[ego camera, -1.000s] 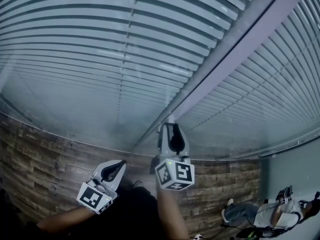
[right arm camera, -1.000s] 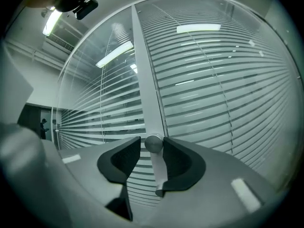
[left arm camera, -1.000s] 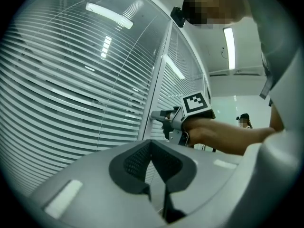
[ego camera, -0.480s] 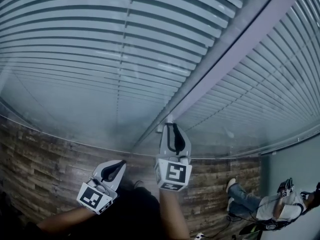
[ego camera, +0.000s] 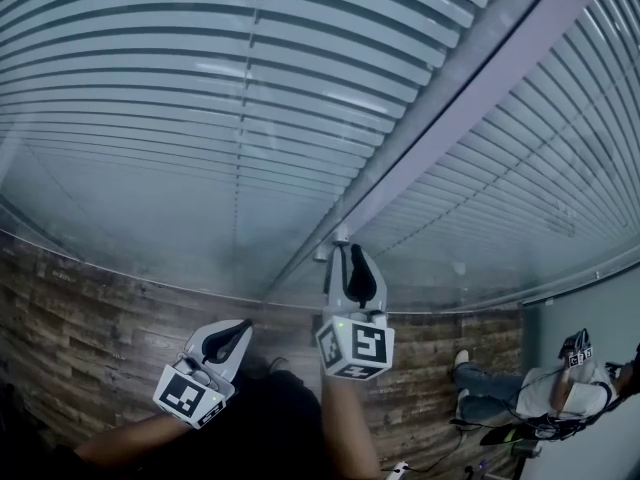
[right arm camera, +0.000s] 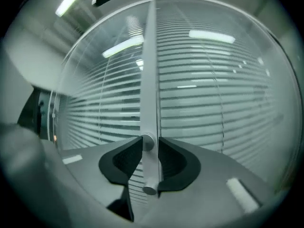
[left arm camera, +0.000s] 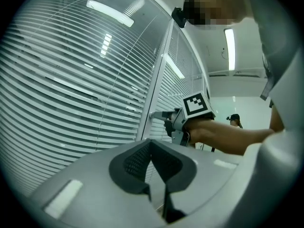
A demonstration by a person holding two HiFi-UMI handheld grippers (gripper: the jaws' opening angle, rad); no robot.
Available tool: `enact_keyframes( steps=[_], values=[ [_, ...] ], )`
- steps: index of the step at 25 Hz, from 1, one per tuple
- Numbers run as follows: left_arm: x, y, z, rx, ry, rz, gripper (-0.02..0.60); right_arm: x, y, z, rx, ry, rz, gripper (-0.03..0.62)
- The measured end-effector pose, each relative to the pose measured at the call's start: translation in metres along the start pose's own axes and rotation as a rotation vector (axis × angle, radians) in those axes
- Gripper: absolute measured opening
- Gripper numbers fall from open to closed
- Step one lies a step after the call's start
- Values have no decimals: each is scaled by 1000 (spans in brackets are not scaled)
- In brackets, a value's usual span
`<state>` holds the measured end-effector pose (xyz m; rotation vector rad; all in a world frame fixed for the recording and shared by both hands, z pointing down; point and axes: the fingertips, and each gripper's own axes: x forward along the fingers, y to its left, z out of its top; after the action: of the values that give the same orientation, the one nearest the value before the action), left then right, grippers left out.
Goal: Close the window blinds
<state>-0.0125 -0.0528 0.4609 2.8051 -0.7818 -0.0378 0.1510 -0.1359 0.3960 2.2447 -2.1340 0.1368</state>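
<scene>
Right gripper [ego camera: 343,251]: jaws clamped on tilt knob [right arm camera: 148,167], just eased wider; firm up, roll steadily. Left gripper [ego camera: 243,326]: jaws together.

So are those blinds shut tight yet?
Not fully: the blinds are lowered, but dark gaps show between their slats.

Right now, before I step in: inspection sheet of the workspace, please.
surface: wood-plank face, low in the head view.
job's things: blinds, dark gaps between slats; control knob on the window post.
clutter: nothing seen.
grippers: right hand-held gripper with pads on the control knob, jaws just eased open slightly; left hand-held gripper shut, empty.
cables: blind lift cord only.
surroundings: second person sitting, lower right.
</scene>
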Motion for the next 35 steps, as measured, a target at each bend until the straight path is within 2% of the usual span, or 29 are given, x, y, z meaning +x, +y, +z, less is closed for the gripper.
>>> enact_keyframes(
  steps=[2,3,8,12,19,24,26,28,30,33,35],
  values=[
    [-4,5,-5,0,-5,11,-2,0,-1,-9,208,-25,36,117],
    [-6,8,-8,0,-8,16,-2,0,2,-12,258,-31,49,128],
    [-8,9,7,0,-12,37,-2,6,3,2,302,-39,35,130],
    [-9,10,9,-5,-14,39,-2,6,2,6,286,-36,28,129],
    [-5,10,7,1,-3,27,-2,10,2,4,76,16,25,127],
    [-5,11,4,4,-3,23,-2,10,11,1,-265,63,-16,124],
    [-5,12,5,2,-1,21,-2,11,12,1,-306,73,-12,124],
    [-4,12,6,1,-1,18,-2,11,13,3,-299,72,1,127],
    [-4,11,8,2,-6,18,-2,9,10,4,-198,58,25,130],
    [-6,9,10,19,-15,15,-2,2,6,4,183,-5,103,165],
    [-6,7,12,41,-21,9,-2,-1,3,3,355,-37,118,169]
  ],
)
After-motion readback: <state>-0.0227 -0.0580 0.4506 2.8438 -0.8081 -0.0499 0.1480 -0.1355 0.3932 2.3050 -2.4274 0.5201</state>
